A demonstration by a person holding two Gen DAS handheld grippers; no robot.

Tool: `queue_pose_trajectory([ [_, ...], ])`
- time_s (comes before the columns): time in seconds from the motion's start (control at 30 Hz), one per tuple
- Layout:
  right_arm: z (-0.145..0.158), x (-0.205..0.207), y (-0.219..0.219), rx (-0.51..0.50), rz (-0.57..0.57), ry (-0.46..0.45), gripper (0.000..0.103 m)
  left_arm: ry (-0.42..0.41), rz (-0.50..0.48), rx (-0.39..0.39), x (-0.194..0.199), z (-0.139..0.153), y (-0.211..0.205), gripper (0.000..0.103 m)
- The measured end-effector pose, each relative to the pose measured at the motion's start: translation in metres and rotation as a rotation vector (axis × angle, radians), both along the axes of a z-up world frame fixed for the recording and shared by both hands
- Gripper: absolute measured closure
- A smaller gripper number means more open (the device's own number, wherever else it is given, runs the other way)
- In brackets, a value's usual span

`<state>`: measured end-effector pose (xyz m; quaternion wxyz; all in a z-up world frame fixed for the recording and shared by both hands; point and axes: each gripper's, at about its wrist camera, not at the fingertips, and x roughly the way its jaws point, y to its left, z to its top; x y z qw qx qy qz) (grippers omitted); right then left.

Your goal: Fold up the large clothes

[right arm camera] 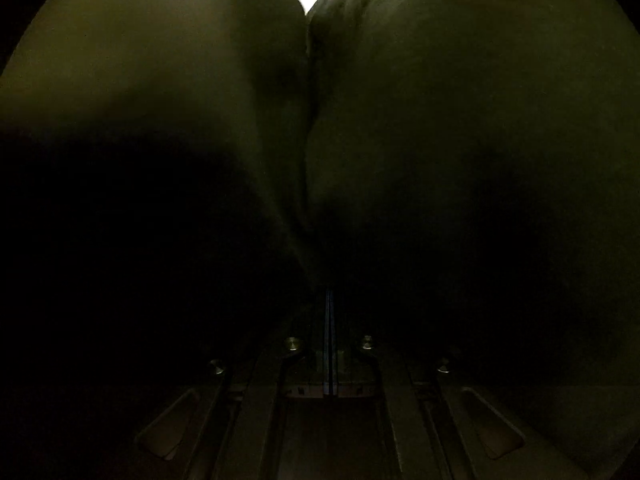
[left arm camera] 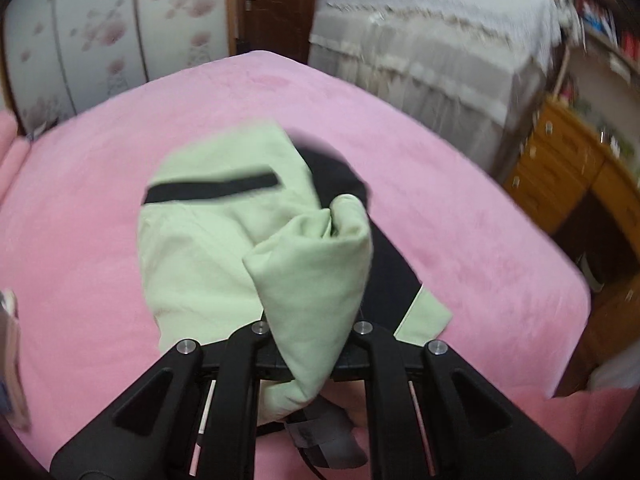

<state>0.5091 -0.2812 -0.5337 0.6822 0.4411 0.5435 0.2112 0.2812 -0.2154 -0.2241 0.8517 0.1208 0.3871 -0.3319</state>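
Observation:
A light green garment with black panels (left arm camera: 208,248) lies bunched on the pink bed (left arm camera: 460,208). A black band crosses its upper part. My left gripper (left arm camera: 310,320) is shut on a twisted fold of the green fabric, which rises in a cone and hides the fingertips. A grey tag and a dark cord hang below the jaws. In the right wrist view, dark greenish cloth (right arm camera: 440,140) drapes over almost everything. Two lobes of it meet in a crease that runs down into my right gripper (right arm camera: 329,312), which is shut on that cloth.
Beyond the bed stand a floral-patterned wardrobe (left arm camera: 100,32), a brown door (left arm camera: 272,4) and furniture under a grey lace cover (left arm camera: 432,40). A wooden desk with drawers (left arm camera: 560,168) and bookshelves (left arm camera: 608,28) are at the right. Blurred objects sit at the left edge (left arm camera: 12,360).

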Motion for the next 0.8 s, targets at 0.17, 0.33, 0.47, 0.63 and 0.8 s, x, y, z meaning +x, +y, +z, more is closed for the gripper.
queue_pose_trajectory([
  [0.17,-0.001,-0.003,-0.006,0.048,-0.002,-0.015,0.103,-0.027,-0.034,0.052,-0.019,-0.006,-0.021,0.096],
  [0.33,0.001,-0.001,-0.008,0.068,-0.029,0.04,0.103,-0.1,-0.076,0.117,-0.029,-0.004,-0.036,0.096],
  [0.47,0.016,0.009,-0.026,0.063,0.001,0.051,0.103,-0.129,-0.112,0.082,-0.041,0.004,-0.039,0.096],
  [0.63,0.05,0.028,-0.08,-0.125,0.046,0.025,0.103,-0.138,-0.122,0.057,-0.036,0.011,-0.037,0.096],
  [0.8,0.092,0.034,-0.185,-0.114,-0.231,-0.088,0.103,-0.096,-0.126,0.064,-0.028,-0.005,-0.053,0.096],
])
